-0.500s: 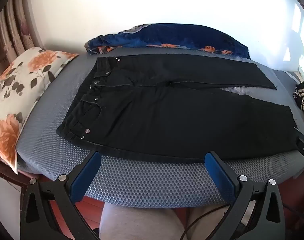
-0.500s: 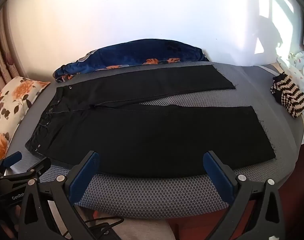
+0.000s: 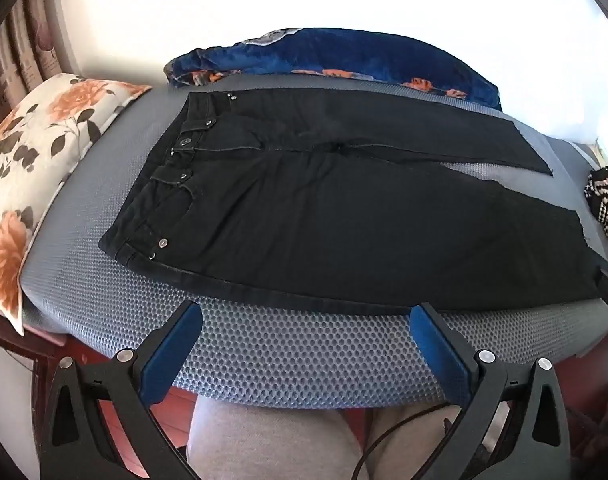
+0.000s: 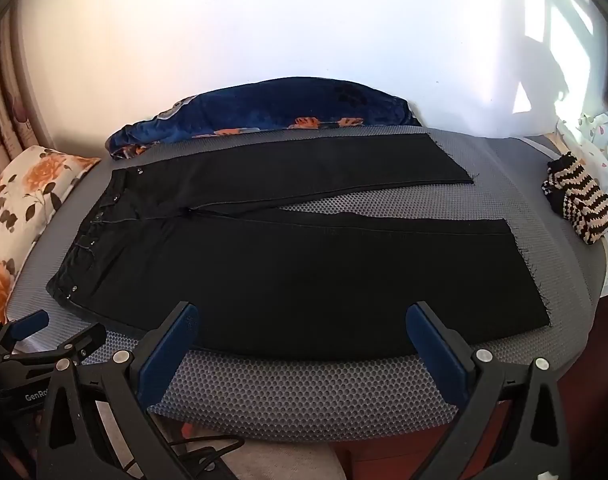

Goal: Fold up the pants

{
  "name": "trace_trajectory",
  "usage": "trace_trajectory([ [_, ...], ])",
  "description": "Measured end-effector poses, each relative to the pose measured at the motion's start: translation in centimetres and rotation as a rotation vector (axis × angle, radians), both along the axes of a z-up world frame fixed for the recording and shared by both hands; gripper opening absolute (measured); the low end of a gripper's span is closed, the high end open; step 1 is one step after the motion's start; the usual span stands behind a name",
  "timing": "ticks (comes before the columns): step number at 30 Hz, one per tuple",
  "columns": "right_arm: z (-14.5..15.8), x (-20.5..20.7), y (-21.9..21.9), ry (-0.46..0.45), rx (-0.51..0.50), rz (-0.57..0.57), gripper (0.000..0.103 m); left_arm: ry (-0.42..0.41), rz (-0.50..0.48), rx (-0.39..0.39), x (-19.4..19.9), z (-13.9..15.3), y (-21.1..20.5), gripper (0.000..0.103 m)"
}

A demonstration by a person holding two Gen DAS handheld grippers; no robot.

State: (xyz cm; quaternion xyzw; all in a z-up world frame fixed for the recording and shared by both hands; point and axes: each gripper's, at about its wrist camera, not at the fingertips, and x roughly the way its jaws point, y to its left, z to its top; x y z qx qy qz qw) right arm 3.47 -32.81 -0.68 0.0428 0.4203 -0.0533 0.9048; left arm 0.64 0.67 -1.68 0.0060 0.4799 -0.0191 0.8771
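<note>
Both tongs spread as wide as they go, nothing btwn the blue pads. Left gripper (image 3: 305,318) hangs over the near edge of the grey mesh mattress (image 3: 304,356), tilted down; its tips sit just short of the pants' near hem line, not touching the cloth as far as I can see. Right gripper (image 4: 300,318) same story further along toward the leg ends: released, empty, tips over the near edge of the black fabric w/o pinching it. From the right wrist view the left tool shows at the lower left corner, also empty.

Black pants (image 3: 343,208) lie flat on the mattress, unfolded, waistband toward the floral pillow (image 3: 36,168), legs running the other way in a narrow V w/ mesh showing btwn them. Blue blanket (image 3: 343,56) bunched behind along the wall. Striped knit piece (image 4: 579,204) sits beyond the leg ends, apart from the pants.
</note>
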Motion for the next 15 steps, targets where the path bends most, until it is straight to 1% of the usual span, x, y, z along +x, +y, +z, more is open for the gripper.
trace_trajectory([
  [7,-0.22,-0.13,-0.26,0.003,-0.001,0.004,0.103,-0.013,-0.003,0.019,0.07,0.05,-0.22,0.103],
  [8,-0.26,-0.09,-0.2,-0.012,0.011,-0.017,0.103,-0.013,-0.005,0.023,0.07,0.01,-0.26,0.103],
  [9,-0.35,-0.07,-0.14,-0.01,0.013,-0.014,0.103,-0.012,-0.007,0.025,0.04,-0.1,-0.23,0.103],
  [15,-0.32,-0.17,-0.38,-0.011,0.005,-0.011,0.103,0.007,-0.015,0.016,0.0,-0.36,-0.18,0.103],
])
